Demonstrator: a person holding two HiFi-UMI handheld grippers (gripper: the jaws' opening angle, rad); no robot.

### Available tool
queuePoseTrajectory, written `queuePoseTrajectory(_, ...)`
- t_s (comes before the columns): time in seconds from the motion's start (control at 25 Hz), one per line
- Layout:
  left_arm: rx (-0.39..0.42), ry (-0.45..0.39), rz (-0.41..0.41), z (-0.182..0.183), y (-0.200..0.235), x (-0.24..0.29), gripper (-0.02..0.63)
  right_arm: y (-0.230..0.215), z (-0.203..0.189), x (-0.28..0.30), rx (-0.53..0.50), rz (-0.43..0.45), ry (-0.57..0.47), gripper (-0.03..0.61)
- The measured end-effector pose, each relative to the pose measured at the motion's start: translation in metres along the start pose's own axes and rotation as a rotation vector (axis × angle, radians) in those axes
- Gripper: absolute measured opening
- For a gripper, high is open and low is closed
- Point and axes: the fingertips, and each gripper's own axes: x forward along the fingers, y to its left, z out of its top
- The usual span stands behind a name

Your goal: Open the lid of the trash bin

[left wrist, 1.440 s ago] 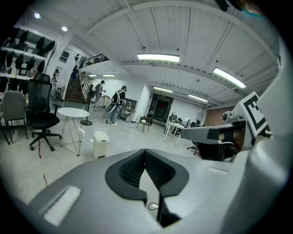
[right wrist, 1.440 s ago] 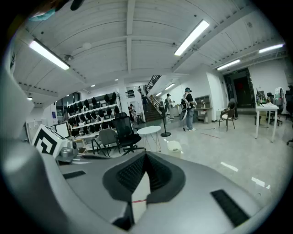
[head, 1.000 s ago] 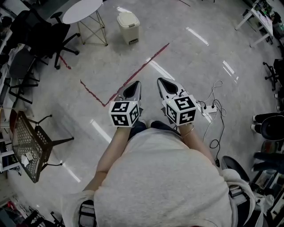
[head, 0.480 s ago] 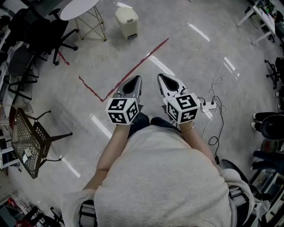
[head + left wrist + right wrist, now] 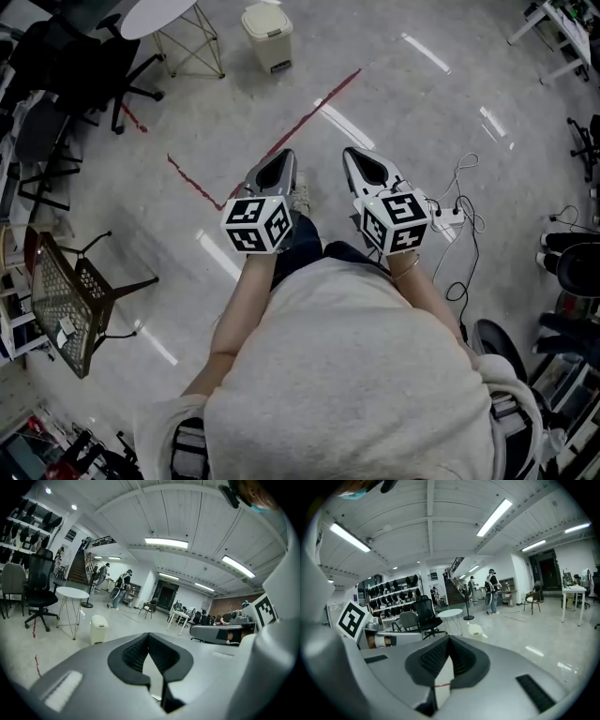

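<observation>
The trash bin (image 5: 267, 35) is small and cream-coloured, with its lid down. It stands on the floor at the top of the head view, far ahead of both grippers. The same trash bin (image 5: 98, 629) shows small in the left gripper view, and the bin (image 5: 476, 630) also appears just past the jaws in the right gripper view. My left gripper (image 5: 279, 167) and right gripper (image 5: 364, 165) are held side by side at waist height, pointing toward it. In both gripper views the jaws meet at their tips with nothing between them.
A white round table (image 5: 164, 14) stands just left of the bin, with black office chairs (image 5: 84, 66) beside it. A mesh chair (image 5: 61, 300) is at the left. Red tape (image 5: 281, 141) crosses the floor. A power strip with cable (image 5: 448, 220) lies at the right.
The bin and table have slid toward the top edge of the head view. Both grippers stay side by side and shut; a shoe now shows between them.
</observation>
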Motion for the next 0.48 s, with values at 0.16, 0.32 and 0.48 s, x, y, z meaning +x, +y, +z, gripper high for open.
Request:
queuePoseTrajectory(0.16, -0.001, 0.019, -0.027, 0.014, 0.023, 0.037, 0.009, -0.016, 0.013, 0.043, 0.068, 0.006, -0.010, 0.008)
queuePoseTrajectory(0.32, 0.032, 0.020, -0.068, 0.045, 0.046, 0.080, 0.009, -0.033, 0.044, 0.094, 0.028, -0.004, -0.034, 0.008)
queuePoseTrajectory(0.48, 0.040, 0.002, -0.135, 0.086, 0.073, 0.120, 0.009, -0.043, 0.072, 0.144, 0.028, 0.000, -0.051, 0.008)
